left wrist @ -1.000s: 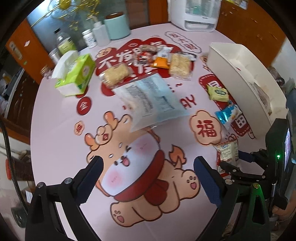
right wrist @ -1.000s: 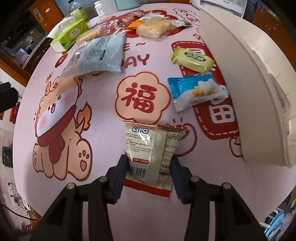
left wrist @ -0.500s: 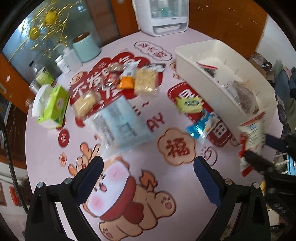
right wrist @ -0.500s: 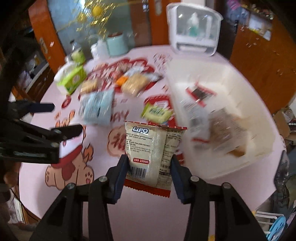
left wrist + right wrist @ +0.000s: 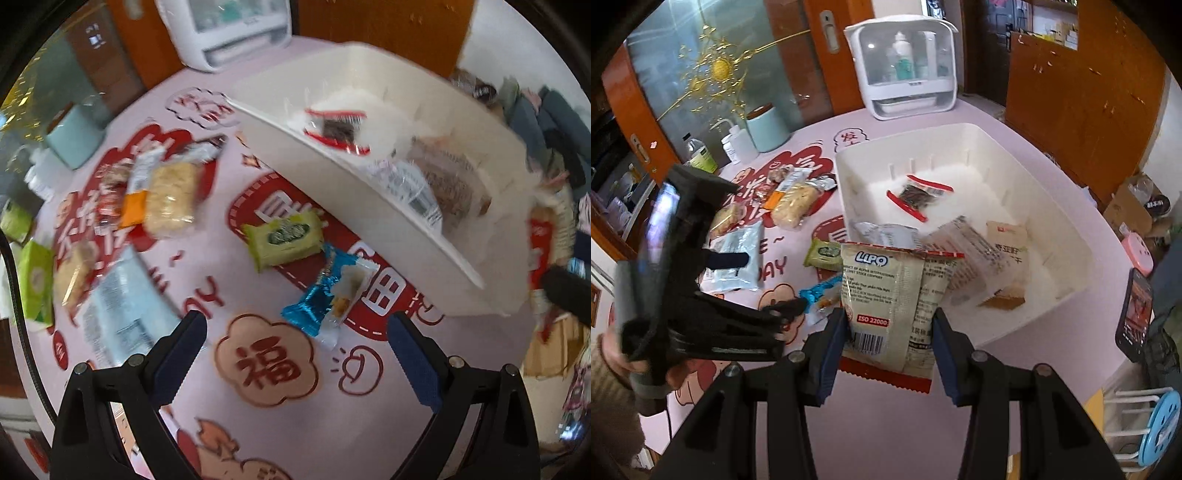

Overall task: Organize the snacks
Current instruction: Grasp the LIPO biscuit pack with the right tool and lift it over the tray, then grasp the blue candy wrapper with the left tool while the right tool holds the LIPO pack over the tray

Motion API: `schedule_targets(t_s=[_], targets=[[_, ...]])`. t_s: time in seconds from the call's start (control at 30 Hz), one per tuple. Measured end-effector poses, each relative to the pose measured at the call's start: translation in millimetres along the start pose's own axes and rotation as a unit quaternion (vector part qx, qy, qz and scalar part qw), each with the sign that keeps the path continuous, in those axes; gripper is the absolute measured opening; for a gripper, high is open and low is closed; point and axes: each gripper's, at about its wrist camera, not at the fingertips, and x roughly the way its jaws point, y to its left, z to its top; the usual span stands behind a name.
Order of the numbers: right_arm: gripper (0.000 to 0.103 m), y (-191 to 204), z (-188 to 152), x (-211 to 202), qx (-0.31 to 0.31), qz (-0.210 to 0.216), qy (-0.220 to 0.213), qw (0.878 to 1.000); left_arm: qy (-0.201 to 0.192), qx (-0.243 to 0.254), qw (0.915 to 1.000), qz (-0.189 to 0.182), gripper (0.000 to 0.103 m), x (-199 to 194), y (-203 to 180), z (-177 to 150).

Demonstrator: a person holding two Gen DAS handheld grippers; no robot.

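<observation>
L wrist view is motion-blurred, so we can't read most pkg labels there; far-left snacks are smeared. In the R wrist view the LiPO packet (image 5: 894, 306) hides part of the near wall of the white bin (image 5: 1067, 236), and the left gripper (image 5: 768, 284) body covers some of the table's left side. Lower part of the pink tablecloth (image 5: 886, 417) is cut off by the gripper frames.

Bin holds a red-edged clear pkt (image 5: 918, 194), a silver pkt (image 5: 882, 232), a clear printed bag (image 5: 975, 254) and a tan pkt (image 5: 1008, 236); far end of the bin looks bare.

R gripper (image 5: 890, 332) is clamped on the LiPO packet, held upright in the air, near the bin's front-left corner. L gripper jaws are wide apart w/ nothing between them, over the tablecloth; blue snack (image 5: 328, 291) and green snack (image 5: 286, 236) lie just ahead of it, beside the bin's long wall.

More snacks sit in a cluster further left, w/ a pale blue bag (image 5: 122, 310) nearer. Open cloth lies betw. L fingers and at the table's near edge.
</observation>
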Motion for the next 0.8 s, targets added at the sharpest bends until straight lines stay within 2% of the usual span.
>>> schedule_targets(t_s=[0.2,0.37,0.4,0.5,0.57,0.6,0.8], targets=[[0.046,-13.8,1.1,5.6,0.011,-0.002,0.005,1.000,0.032,0.019,0.9993,0.002,0.094,44.0,-17.2,4.8],[0.046,-22.8,4.6,9.9,0.017,-0.003,0.009,1.000,0.059,0.009,0.9982,-0.001,0.075,66.3,-19.8,5.0],[0.046,-24.6,5.1,10.9,0.018,-0.002,0.010,1.000,0.059,0.001,0.9982,-0.008,0.074,68.3,-18.3,4.6],[0.046,-29.8,7.1,13.5,0.021,0.000,0.014,1.000,0.058,-0.024,0.9978,-0.021,0.064,70.0,-11.2,6.8],[0.046,-33.8,9.1,16.1,0.024,0.003,0.018,1.000,0.051,-0.031,0.9980,-0.019,0.040,67.3,-9.1,8.4],[0.046,-34.6,9.9,17.0,0.025,0.004,0.020,0.999,0.052,-0.035,0.9979,-0.018,0.037,66.1,-8.1,9.1],[0.046,-39.5,17.2,20.1,0.017,0.015,0.023,0.999,0.056,-0.076,0.9954,-0.014,0.036,55.1,3.7,7.6]])
